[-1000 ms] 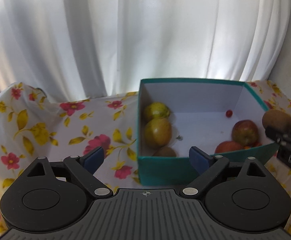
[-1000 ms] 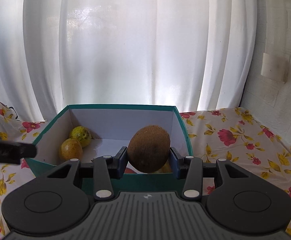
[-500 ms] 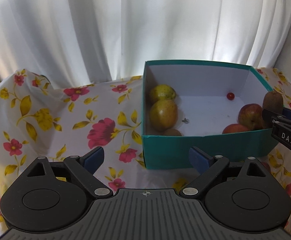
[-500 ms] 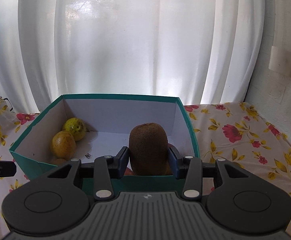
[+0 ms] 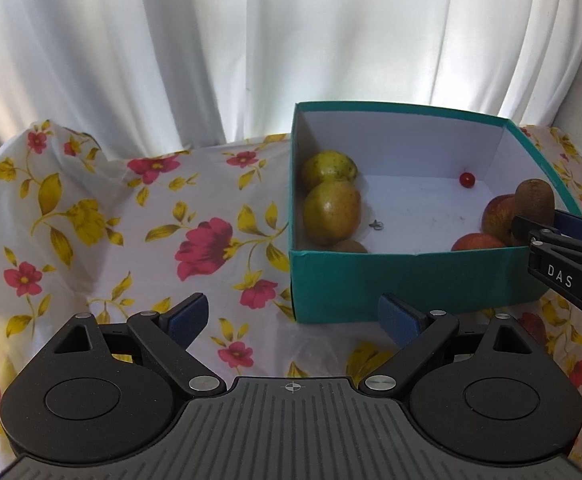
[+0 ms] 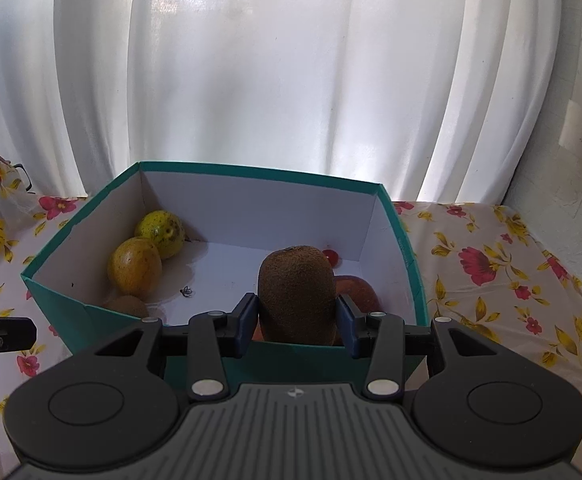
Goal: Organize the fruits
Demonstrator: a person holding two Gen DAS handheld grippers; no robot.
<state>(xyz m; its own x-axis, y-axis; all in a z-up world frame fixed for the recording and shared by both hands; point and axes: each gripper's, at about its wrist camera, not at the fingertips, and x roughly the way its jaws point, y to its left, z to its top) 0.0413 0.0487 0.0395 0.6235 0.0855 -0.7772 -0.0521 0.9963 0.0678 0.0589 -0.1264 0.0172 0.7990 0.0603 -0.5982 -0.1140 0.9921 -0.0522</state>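
A teal box (image 5: 411, 276) with a white inside stands on the flowered cloth; it also shows in the right wrist view (image 6: 251, 170). Inside lie two yellow-green fruits (image 5: 331, 212), a brown kiwi (image 5: 349, 246) at the near left, red apples (image 5: 499, 216) at the right and a small red berry (image 5: 467, 178). My right gripper (image 6: 297, 316) is shut on a brown kiwi (image 6: 297, 292) and holds it upright over the box's near right corner; the kiwi also shows in the left wrist view (image 5: 535, 200). My left gripper (image 5: 291, 316) is open and empty in front of the box.
The flowered cloth (image 5: 131, 220) covers the table to the left of the box and to its right (image 6: 491, 260). A white curtain (image 5: 251, 40) hangs behind. A white wall (image 6: 571, 140) stands at the right.
My left gripper has drawn back and risen, so the box looks farther off. My right gripper has carried the kiwi lower, over the box's near right corner.
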